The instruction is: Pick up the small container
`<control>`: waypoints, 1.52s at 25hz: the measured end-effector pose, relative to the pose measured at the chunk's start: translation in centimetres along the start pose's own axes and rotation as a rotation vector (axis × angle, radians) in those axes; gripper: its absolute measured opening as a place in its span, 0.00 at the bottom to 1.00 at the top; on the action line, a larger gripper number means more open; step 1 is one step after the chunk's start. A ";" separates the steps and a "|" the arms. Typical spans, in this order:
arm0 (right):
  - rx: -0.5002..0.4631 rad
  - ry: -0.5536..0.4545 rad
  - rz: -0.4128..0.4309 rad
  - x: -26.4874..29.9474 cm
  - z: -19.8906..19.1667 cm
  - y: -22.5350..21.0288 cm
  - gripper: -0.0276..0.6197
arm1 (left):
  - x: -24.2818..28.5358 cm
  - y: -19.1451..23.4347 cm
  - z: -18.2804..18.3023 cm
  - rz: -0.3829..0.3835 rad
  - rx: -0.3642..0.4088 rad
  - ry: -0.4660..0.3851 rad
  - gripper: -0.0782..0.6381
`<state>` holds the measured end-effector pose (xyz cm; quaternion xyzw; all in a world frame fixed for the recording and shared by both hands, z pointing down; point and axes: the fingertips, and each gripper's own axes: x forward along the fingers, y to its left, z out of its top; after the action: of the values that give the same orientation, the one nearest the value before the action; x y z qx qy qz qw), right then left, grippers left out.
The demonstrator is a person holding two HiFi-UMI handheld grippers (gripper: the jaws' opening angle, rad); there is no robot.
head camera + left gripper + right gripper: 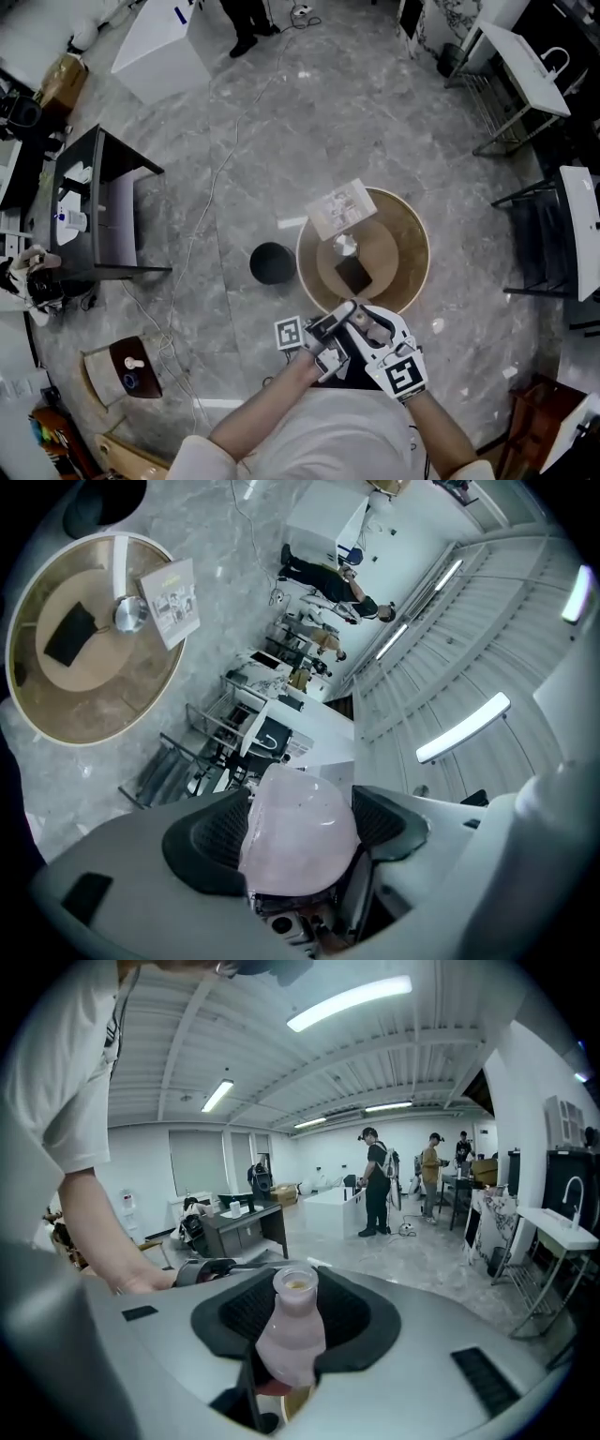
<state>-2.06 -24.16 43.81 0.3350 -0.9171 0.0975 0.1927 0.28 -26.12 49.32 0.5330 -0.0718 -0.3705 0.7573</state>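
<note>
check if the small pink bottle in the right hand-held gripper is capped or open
Open: the bottle has no cap; its round mouth is bare.

Head view high above round table (pixel 413 269); left gripper view shares it; right faces room.

Grey marble floor (pixel 375 112), round table (pixel 413 253), ceiling striplights (pixel 349 1002)

Round tan table (pixel 418 236): white printed leaflet (pixel 342 208) far edge, black square pad (pixel 354 275) centre, silvery lump (pixel 346 247), perhaps foil, between; black round bin (pixel 272 263) left.
</note>
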 end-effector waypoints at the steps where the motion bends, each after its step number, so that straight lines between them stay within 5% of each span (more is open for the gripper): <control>1: 0.007 -0.007 -0.010 -0.8 0.6 0.4 0.28 | 0.0 -0.6 -0.9 0.005 0.003 0.015 0.61; 9: 0.040 -0.075 -0.123 -6.8 5.0 1.2 0.27 | 1.7 -4.2 -6.9 0.057 0.008 0.134 0.61; 18: 0.031 -0.104 -0.149 -12.8 5.8 3.7 0.28 | 1.3 -5.4 -13.2 0.061 0.037 0.212 0.61; 38: -0.037 -0.136 -0.027 -26.3 2.1 10.2 0.28 | -2.5 -2.5 -27.6 0.001 0.083 0.082 0.61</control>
<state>9.07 -1.92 30.39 0.3495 -0.9252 0.0548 0.1372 11.18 -4.17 36.26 0.5785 -0.0563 -0.3445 0.7372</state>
